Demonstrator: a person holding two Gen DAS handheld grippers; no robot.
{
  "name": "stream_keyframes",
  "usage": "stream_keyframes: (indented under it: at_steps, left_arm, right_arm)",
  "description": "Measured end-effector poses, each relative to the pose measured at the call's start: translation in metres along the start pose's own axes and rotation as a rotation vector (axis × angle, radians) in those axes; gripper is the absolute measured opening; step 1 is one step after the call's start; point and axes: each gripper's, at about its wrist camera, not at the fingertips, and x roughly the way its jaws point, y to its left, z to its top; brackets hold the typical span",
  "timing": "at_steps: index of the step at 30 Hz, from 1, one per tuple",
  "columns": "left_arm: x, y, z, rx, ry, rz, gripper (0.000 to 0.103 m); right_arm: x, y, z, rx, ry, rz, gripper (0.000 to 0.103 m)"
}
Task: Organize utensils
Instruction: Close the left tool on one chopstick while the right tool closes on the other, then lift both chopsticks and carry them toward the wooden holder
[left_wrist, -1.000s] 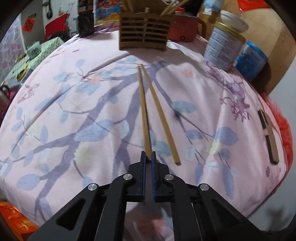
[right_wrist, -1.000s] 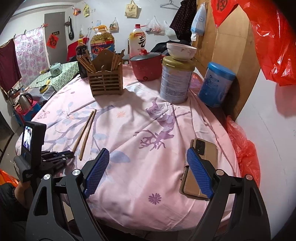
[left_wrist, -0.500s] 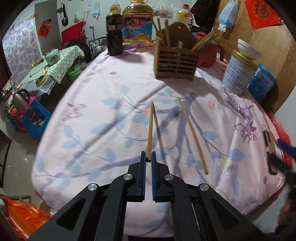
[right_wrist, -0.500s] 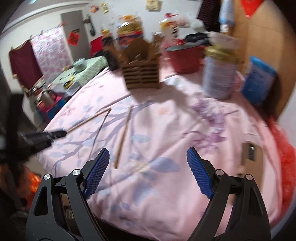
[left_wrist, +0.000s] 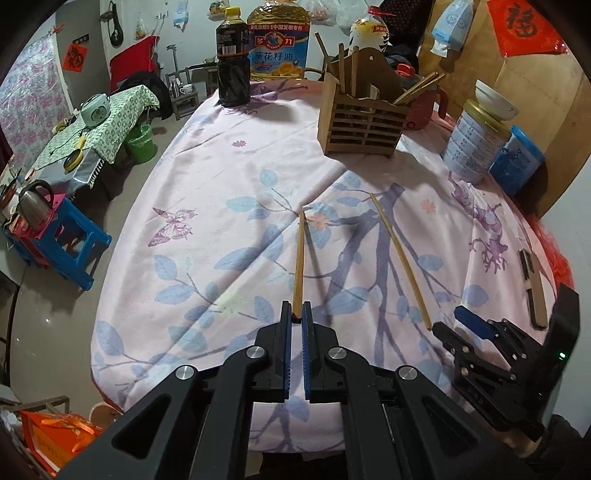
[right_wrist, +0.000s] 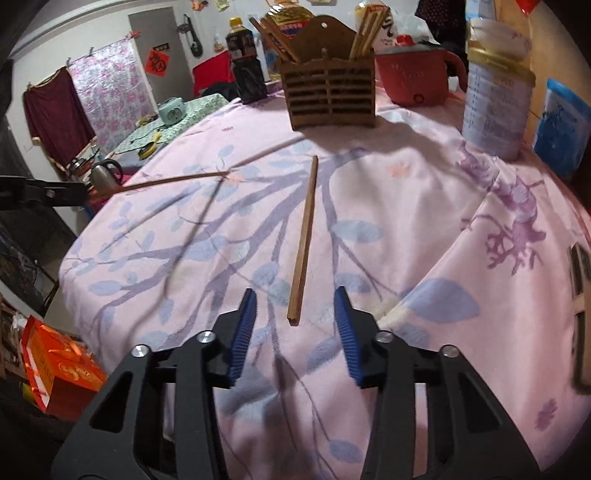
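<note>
My left gripper is shut on the near end of a wooden chopstick and holds it above the pink floral tablecloth; the same chopstick shows in the right wrist view. A second chopstick lies flat on the cloth. In the right wrist view it lies with its near end between the tips of my open right gripper. The right gripper also shows in the left wrist view. A slatted wooden utensil holder with several chopsticks stands at the far side, also in the right wrist view.
At the back stand a dark sauce bottle, an oil jug, a red pot, a tin with a bowl on top and a blue tub. A phone lies at the right edge.
My left gripper has lifted its chopstick off the cloth and away from the other one. My right gripper has swung left, come down to the lying chopstick and narrowed its opening.
</note>
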Motion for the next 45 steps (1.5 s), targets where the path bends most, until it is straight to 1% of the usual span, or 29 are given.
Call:
stream_keyframes:
  at_steps: [3, 5, 6, 7, 8, 10, 13, 18, 24, 28, 33, 39, 45]
  left_arm:
    - [-0.001, 0.002, 0.001, 0.015, -0.001, 0.003, 0.005]
    - [-0.001, 0.002, 0.003, 0.02, -0.001, 0.004, 0.005]
    - [-0.001, 0.002, 0.003, 0.021, -0.001, 0.004, 0.005]
    - [-0.001, 0.002, 0.003, 0.018, -0.001, 0.003, 0.005]
    - [-0.001, 0.002, 0.003, 0.02, -0.001, 0.003, 0.005]
    - [-0.002, 0.001, 0.004, 0.027, -0.006, 0.005, 0.005]
    - [-0.006, -0.003, 0.009, 0.032, -0.02, 0.0, 0.005]
    - [-0.023, -0.012, 0.022, 0.041, -0.083, -0.007, 0.005]
    - [-0.048, -0.031, 0.044, 0.054, -0.165, -0.028, 0.005]
    - [-0.059, -0.047, 0.054, 0.068, -0.205, -0.05, 0.005]
    - [-0.071, -0.062, 0.063, 0.076, -0.25, -0.082, 0.005]
    - [-0.08, -0.067, 0.075, 0.067, -0.277, -0.119, 0.005]
    - [-0.083, -0.072, 0.089, 0.094, -0.286, -0.139, 0.005]
  right_arm:
    - [0.01, -0.001, -0.004, 0.014, 0.001, -0.015, 0.034]
    - [0.016, 0.0, -0.007, 0.008, 0.004, -0.03, 0.026]
    - [0.016, 0.002, -0.01, -0.012, -0.019, -0.05, 0.019]
    - [0.016, 0.004, -0.01, -0.028, -0.026, -0.064, 0.012]
    - [0.015, 0.005, -0.011, -0.04, -0.027, -0.069, 0.007]
    - [0.01, 0.003, -0.009, -0.032, -0.02, -0.073, 0.007]
    - [-0.014, -0.002, 0.0, -0.033, -0.048, -0.082, 0.007]
    - [-0.075, -0.012, 0.031, -0.059, -0.144, -0.11, 0.007]
    - [-0.128, -0.028, 0.065, -0.03, -0.247, -0.113, 0.007]
    - [-0.145, -0.035, 0.077, -0.005, -0.277, -0.095, 0.006]
    - [-0.163, -0.04, 0.086, -0.019, -0.312, -0.095, 0.006]
    - [-0.177, -0.042, 0.096, -0.034, -0.35, -0.1, 0.006]
    - [-0.183, -0.045, 0.102, -0.015, -0.371, -0.104, 0.006]
